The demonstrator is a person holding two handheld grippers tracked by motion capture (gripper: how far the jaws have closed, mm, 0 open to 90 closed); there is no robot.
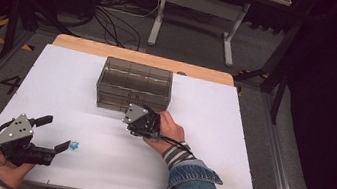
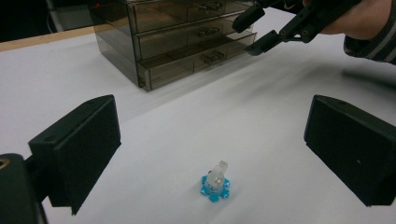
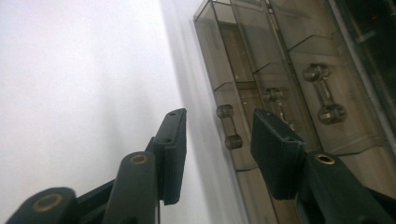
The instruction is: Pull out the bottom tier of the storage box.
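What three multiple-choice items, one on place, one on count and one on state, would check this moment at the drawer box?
1. Where does the small blue toy lie?
A. On the white table, between the left gripper's jaws
B. Inside a drawer
C. On top of the box

2. How many drawer levels does the smoky drawer box have?
A. One
B. Three
C. Six

3. How do the right gripper's jaws stand?
A. Clamped on the toy
B. Apart, in front of a drawer handle
C. Shut flat on the table

Answers: 1 A, the toy sits on the tabletop between the open jaws. 2 B, three stacked fronts show. 3 B, a gap shows, nothing gripped.
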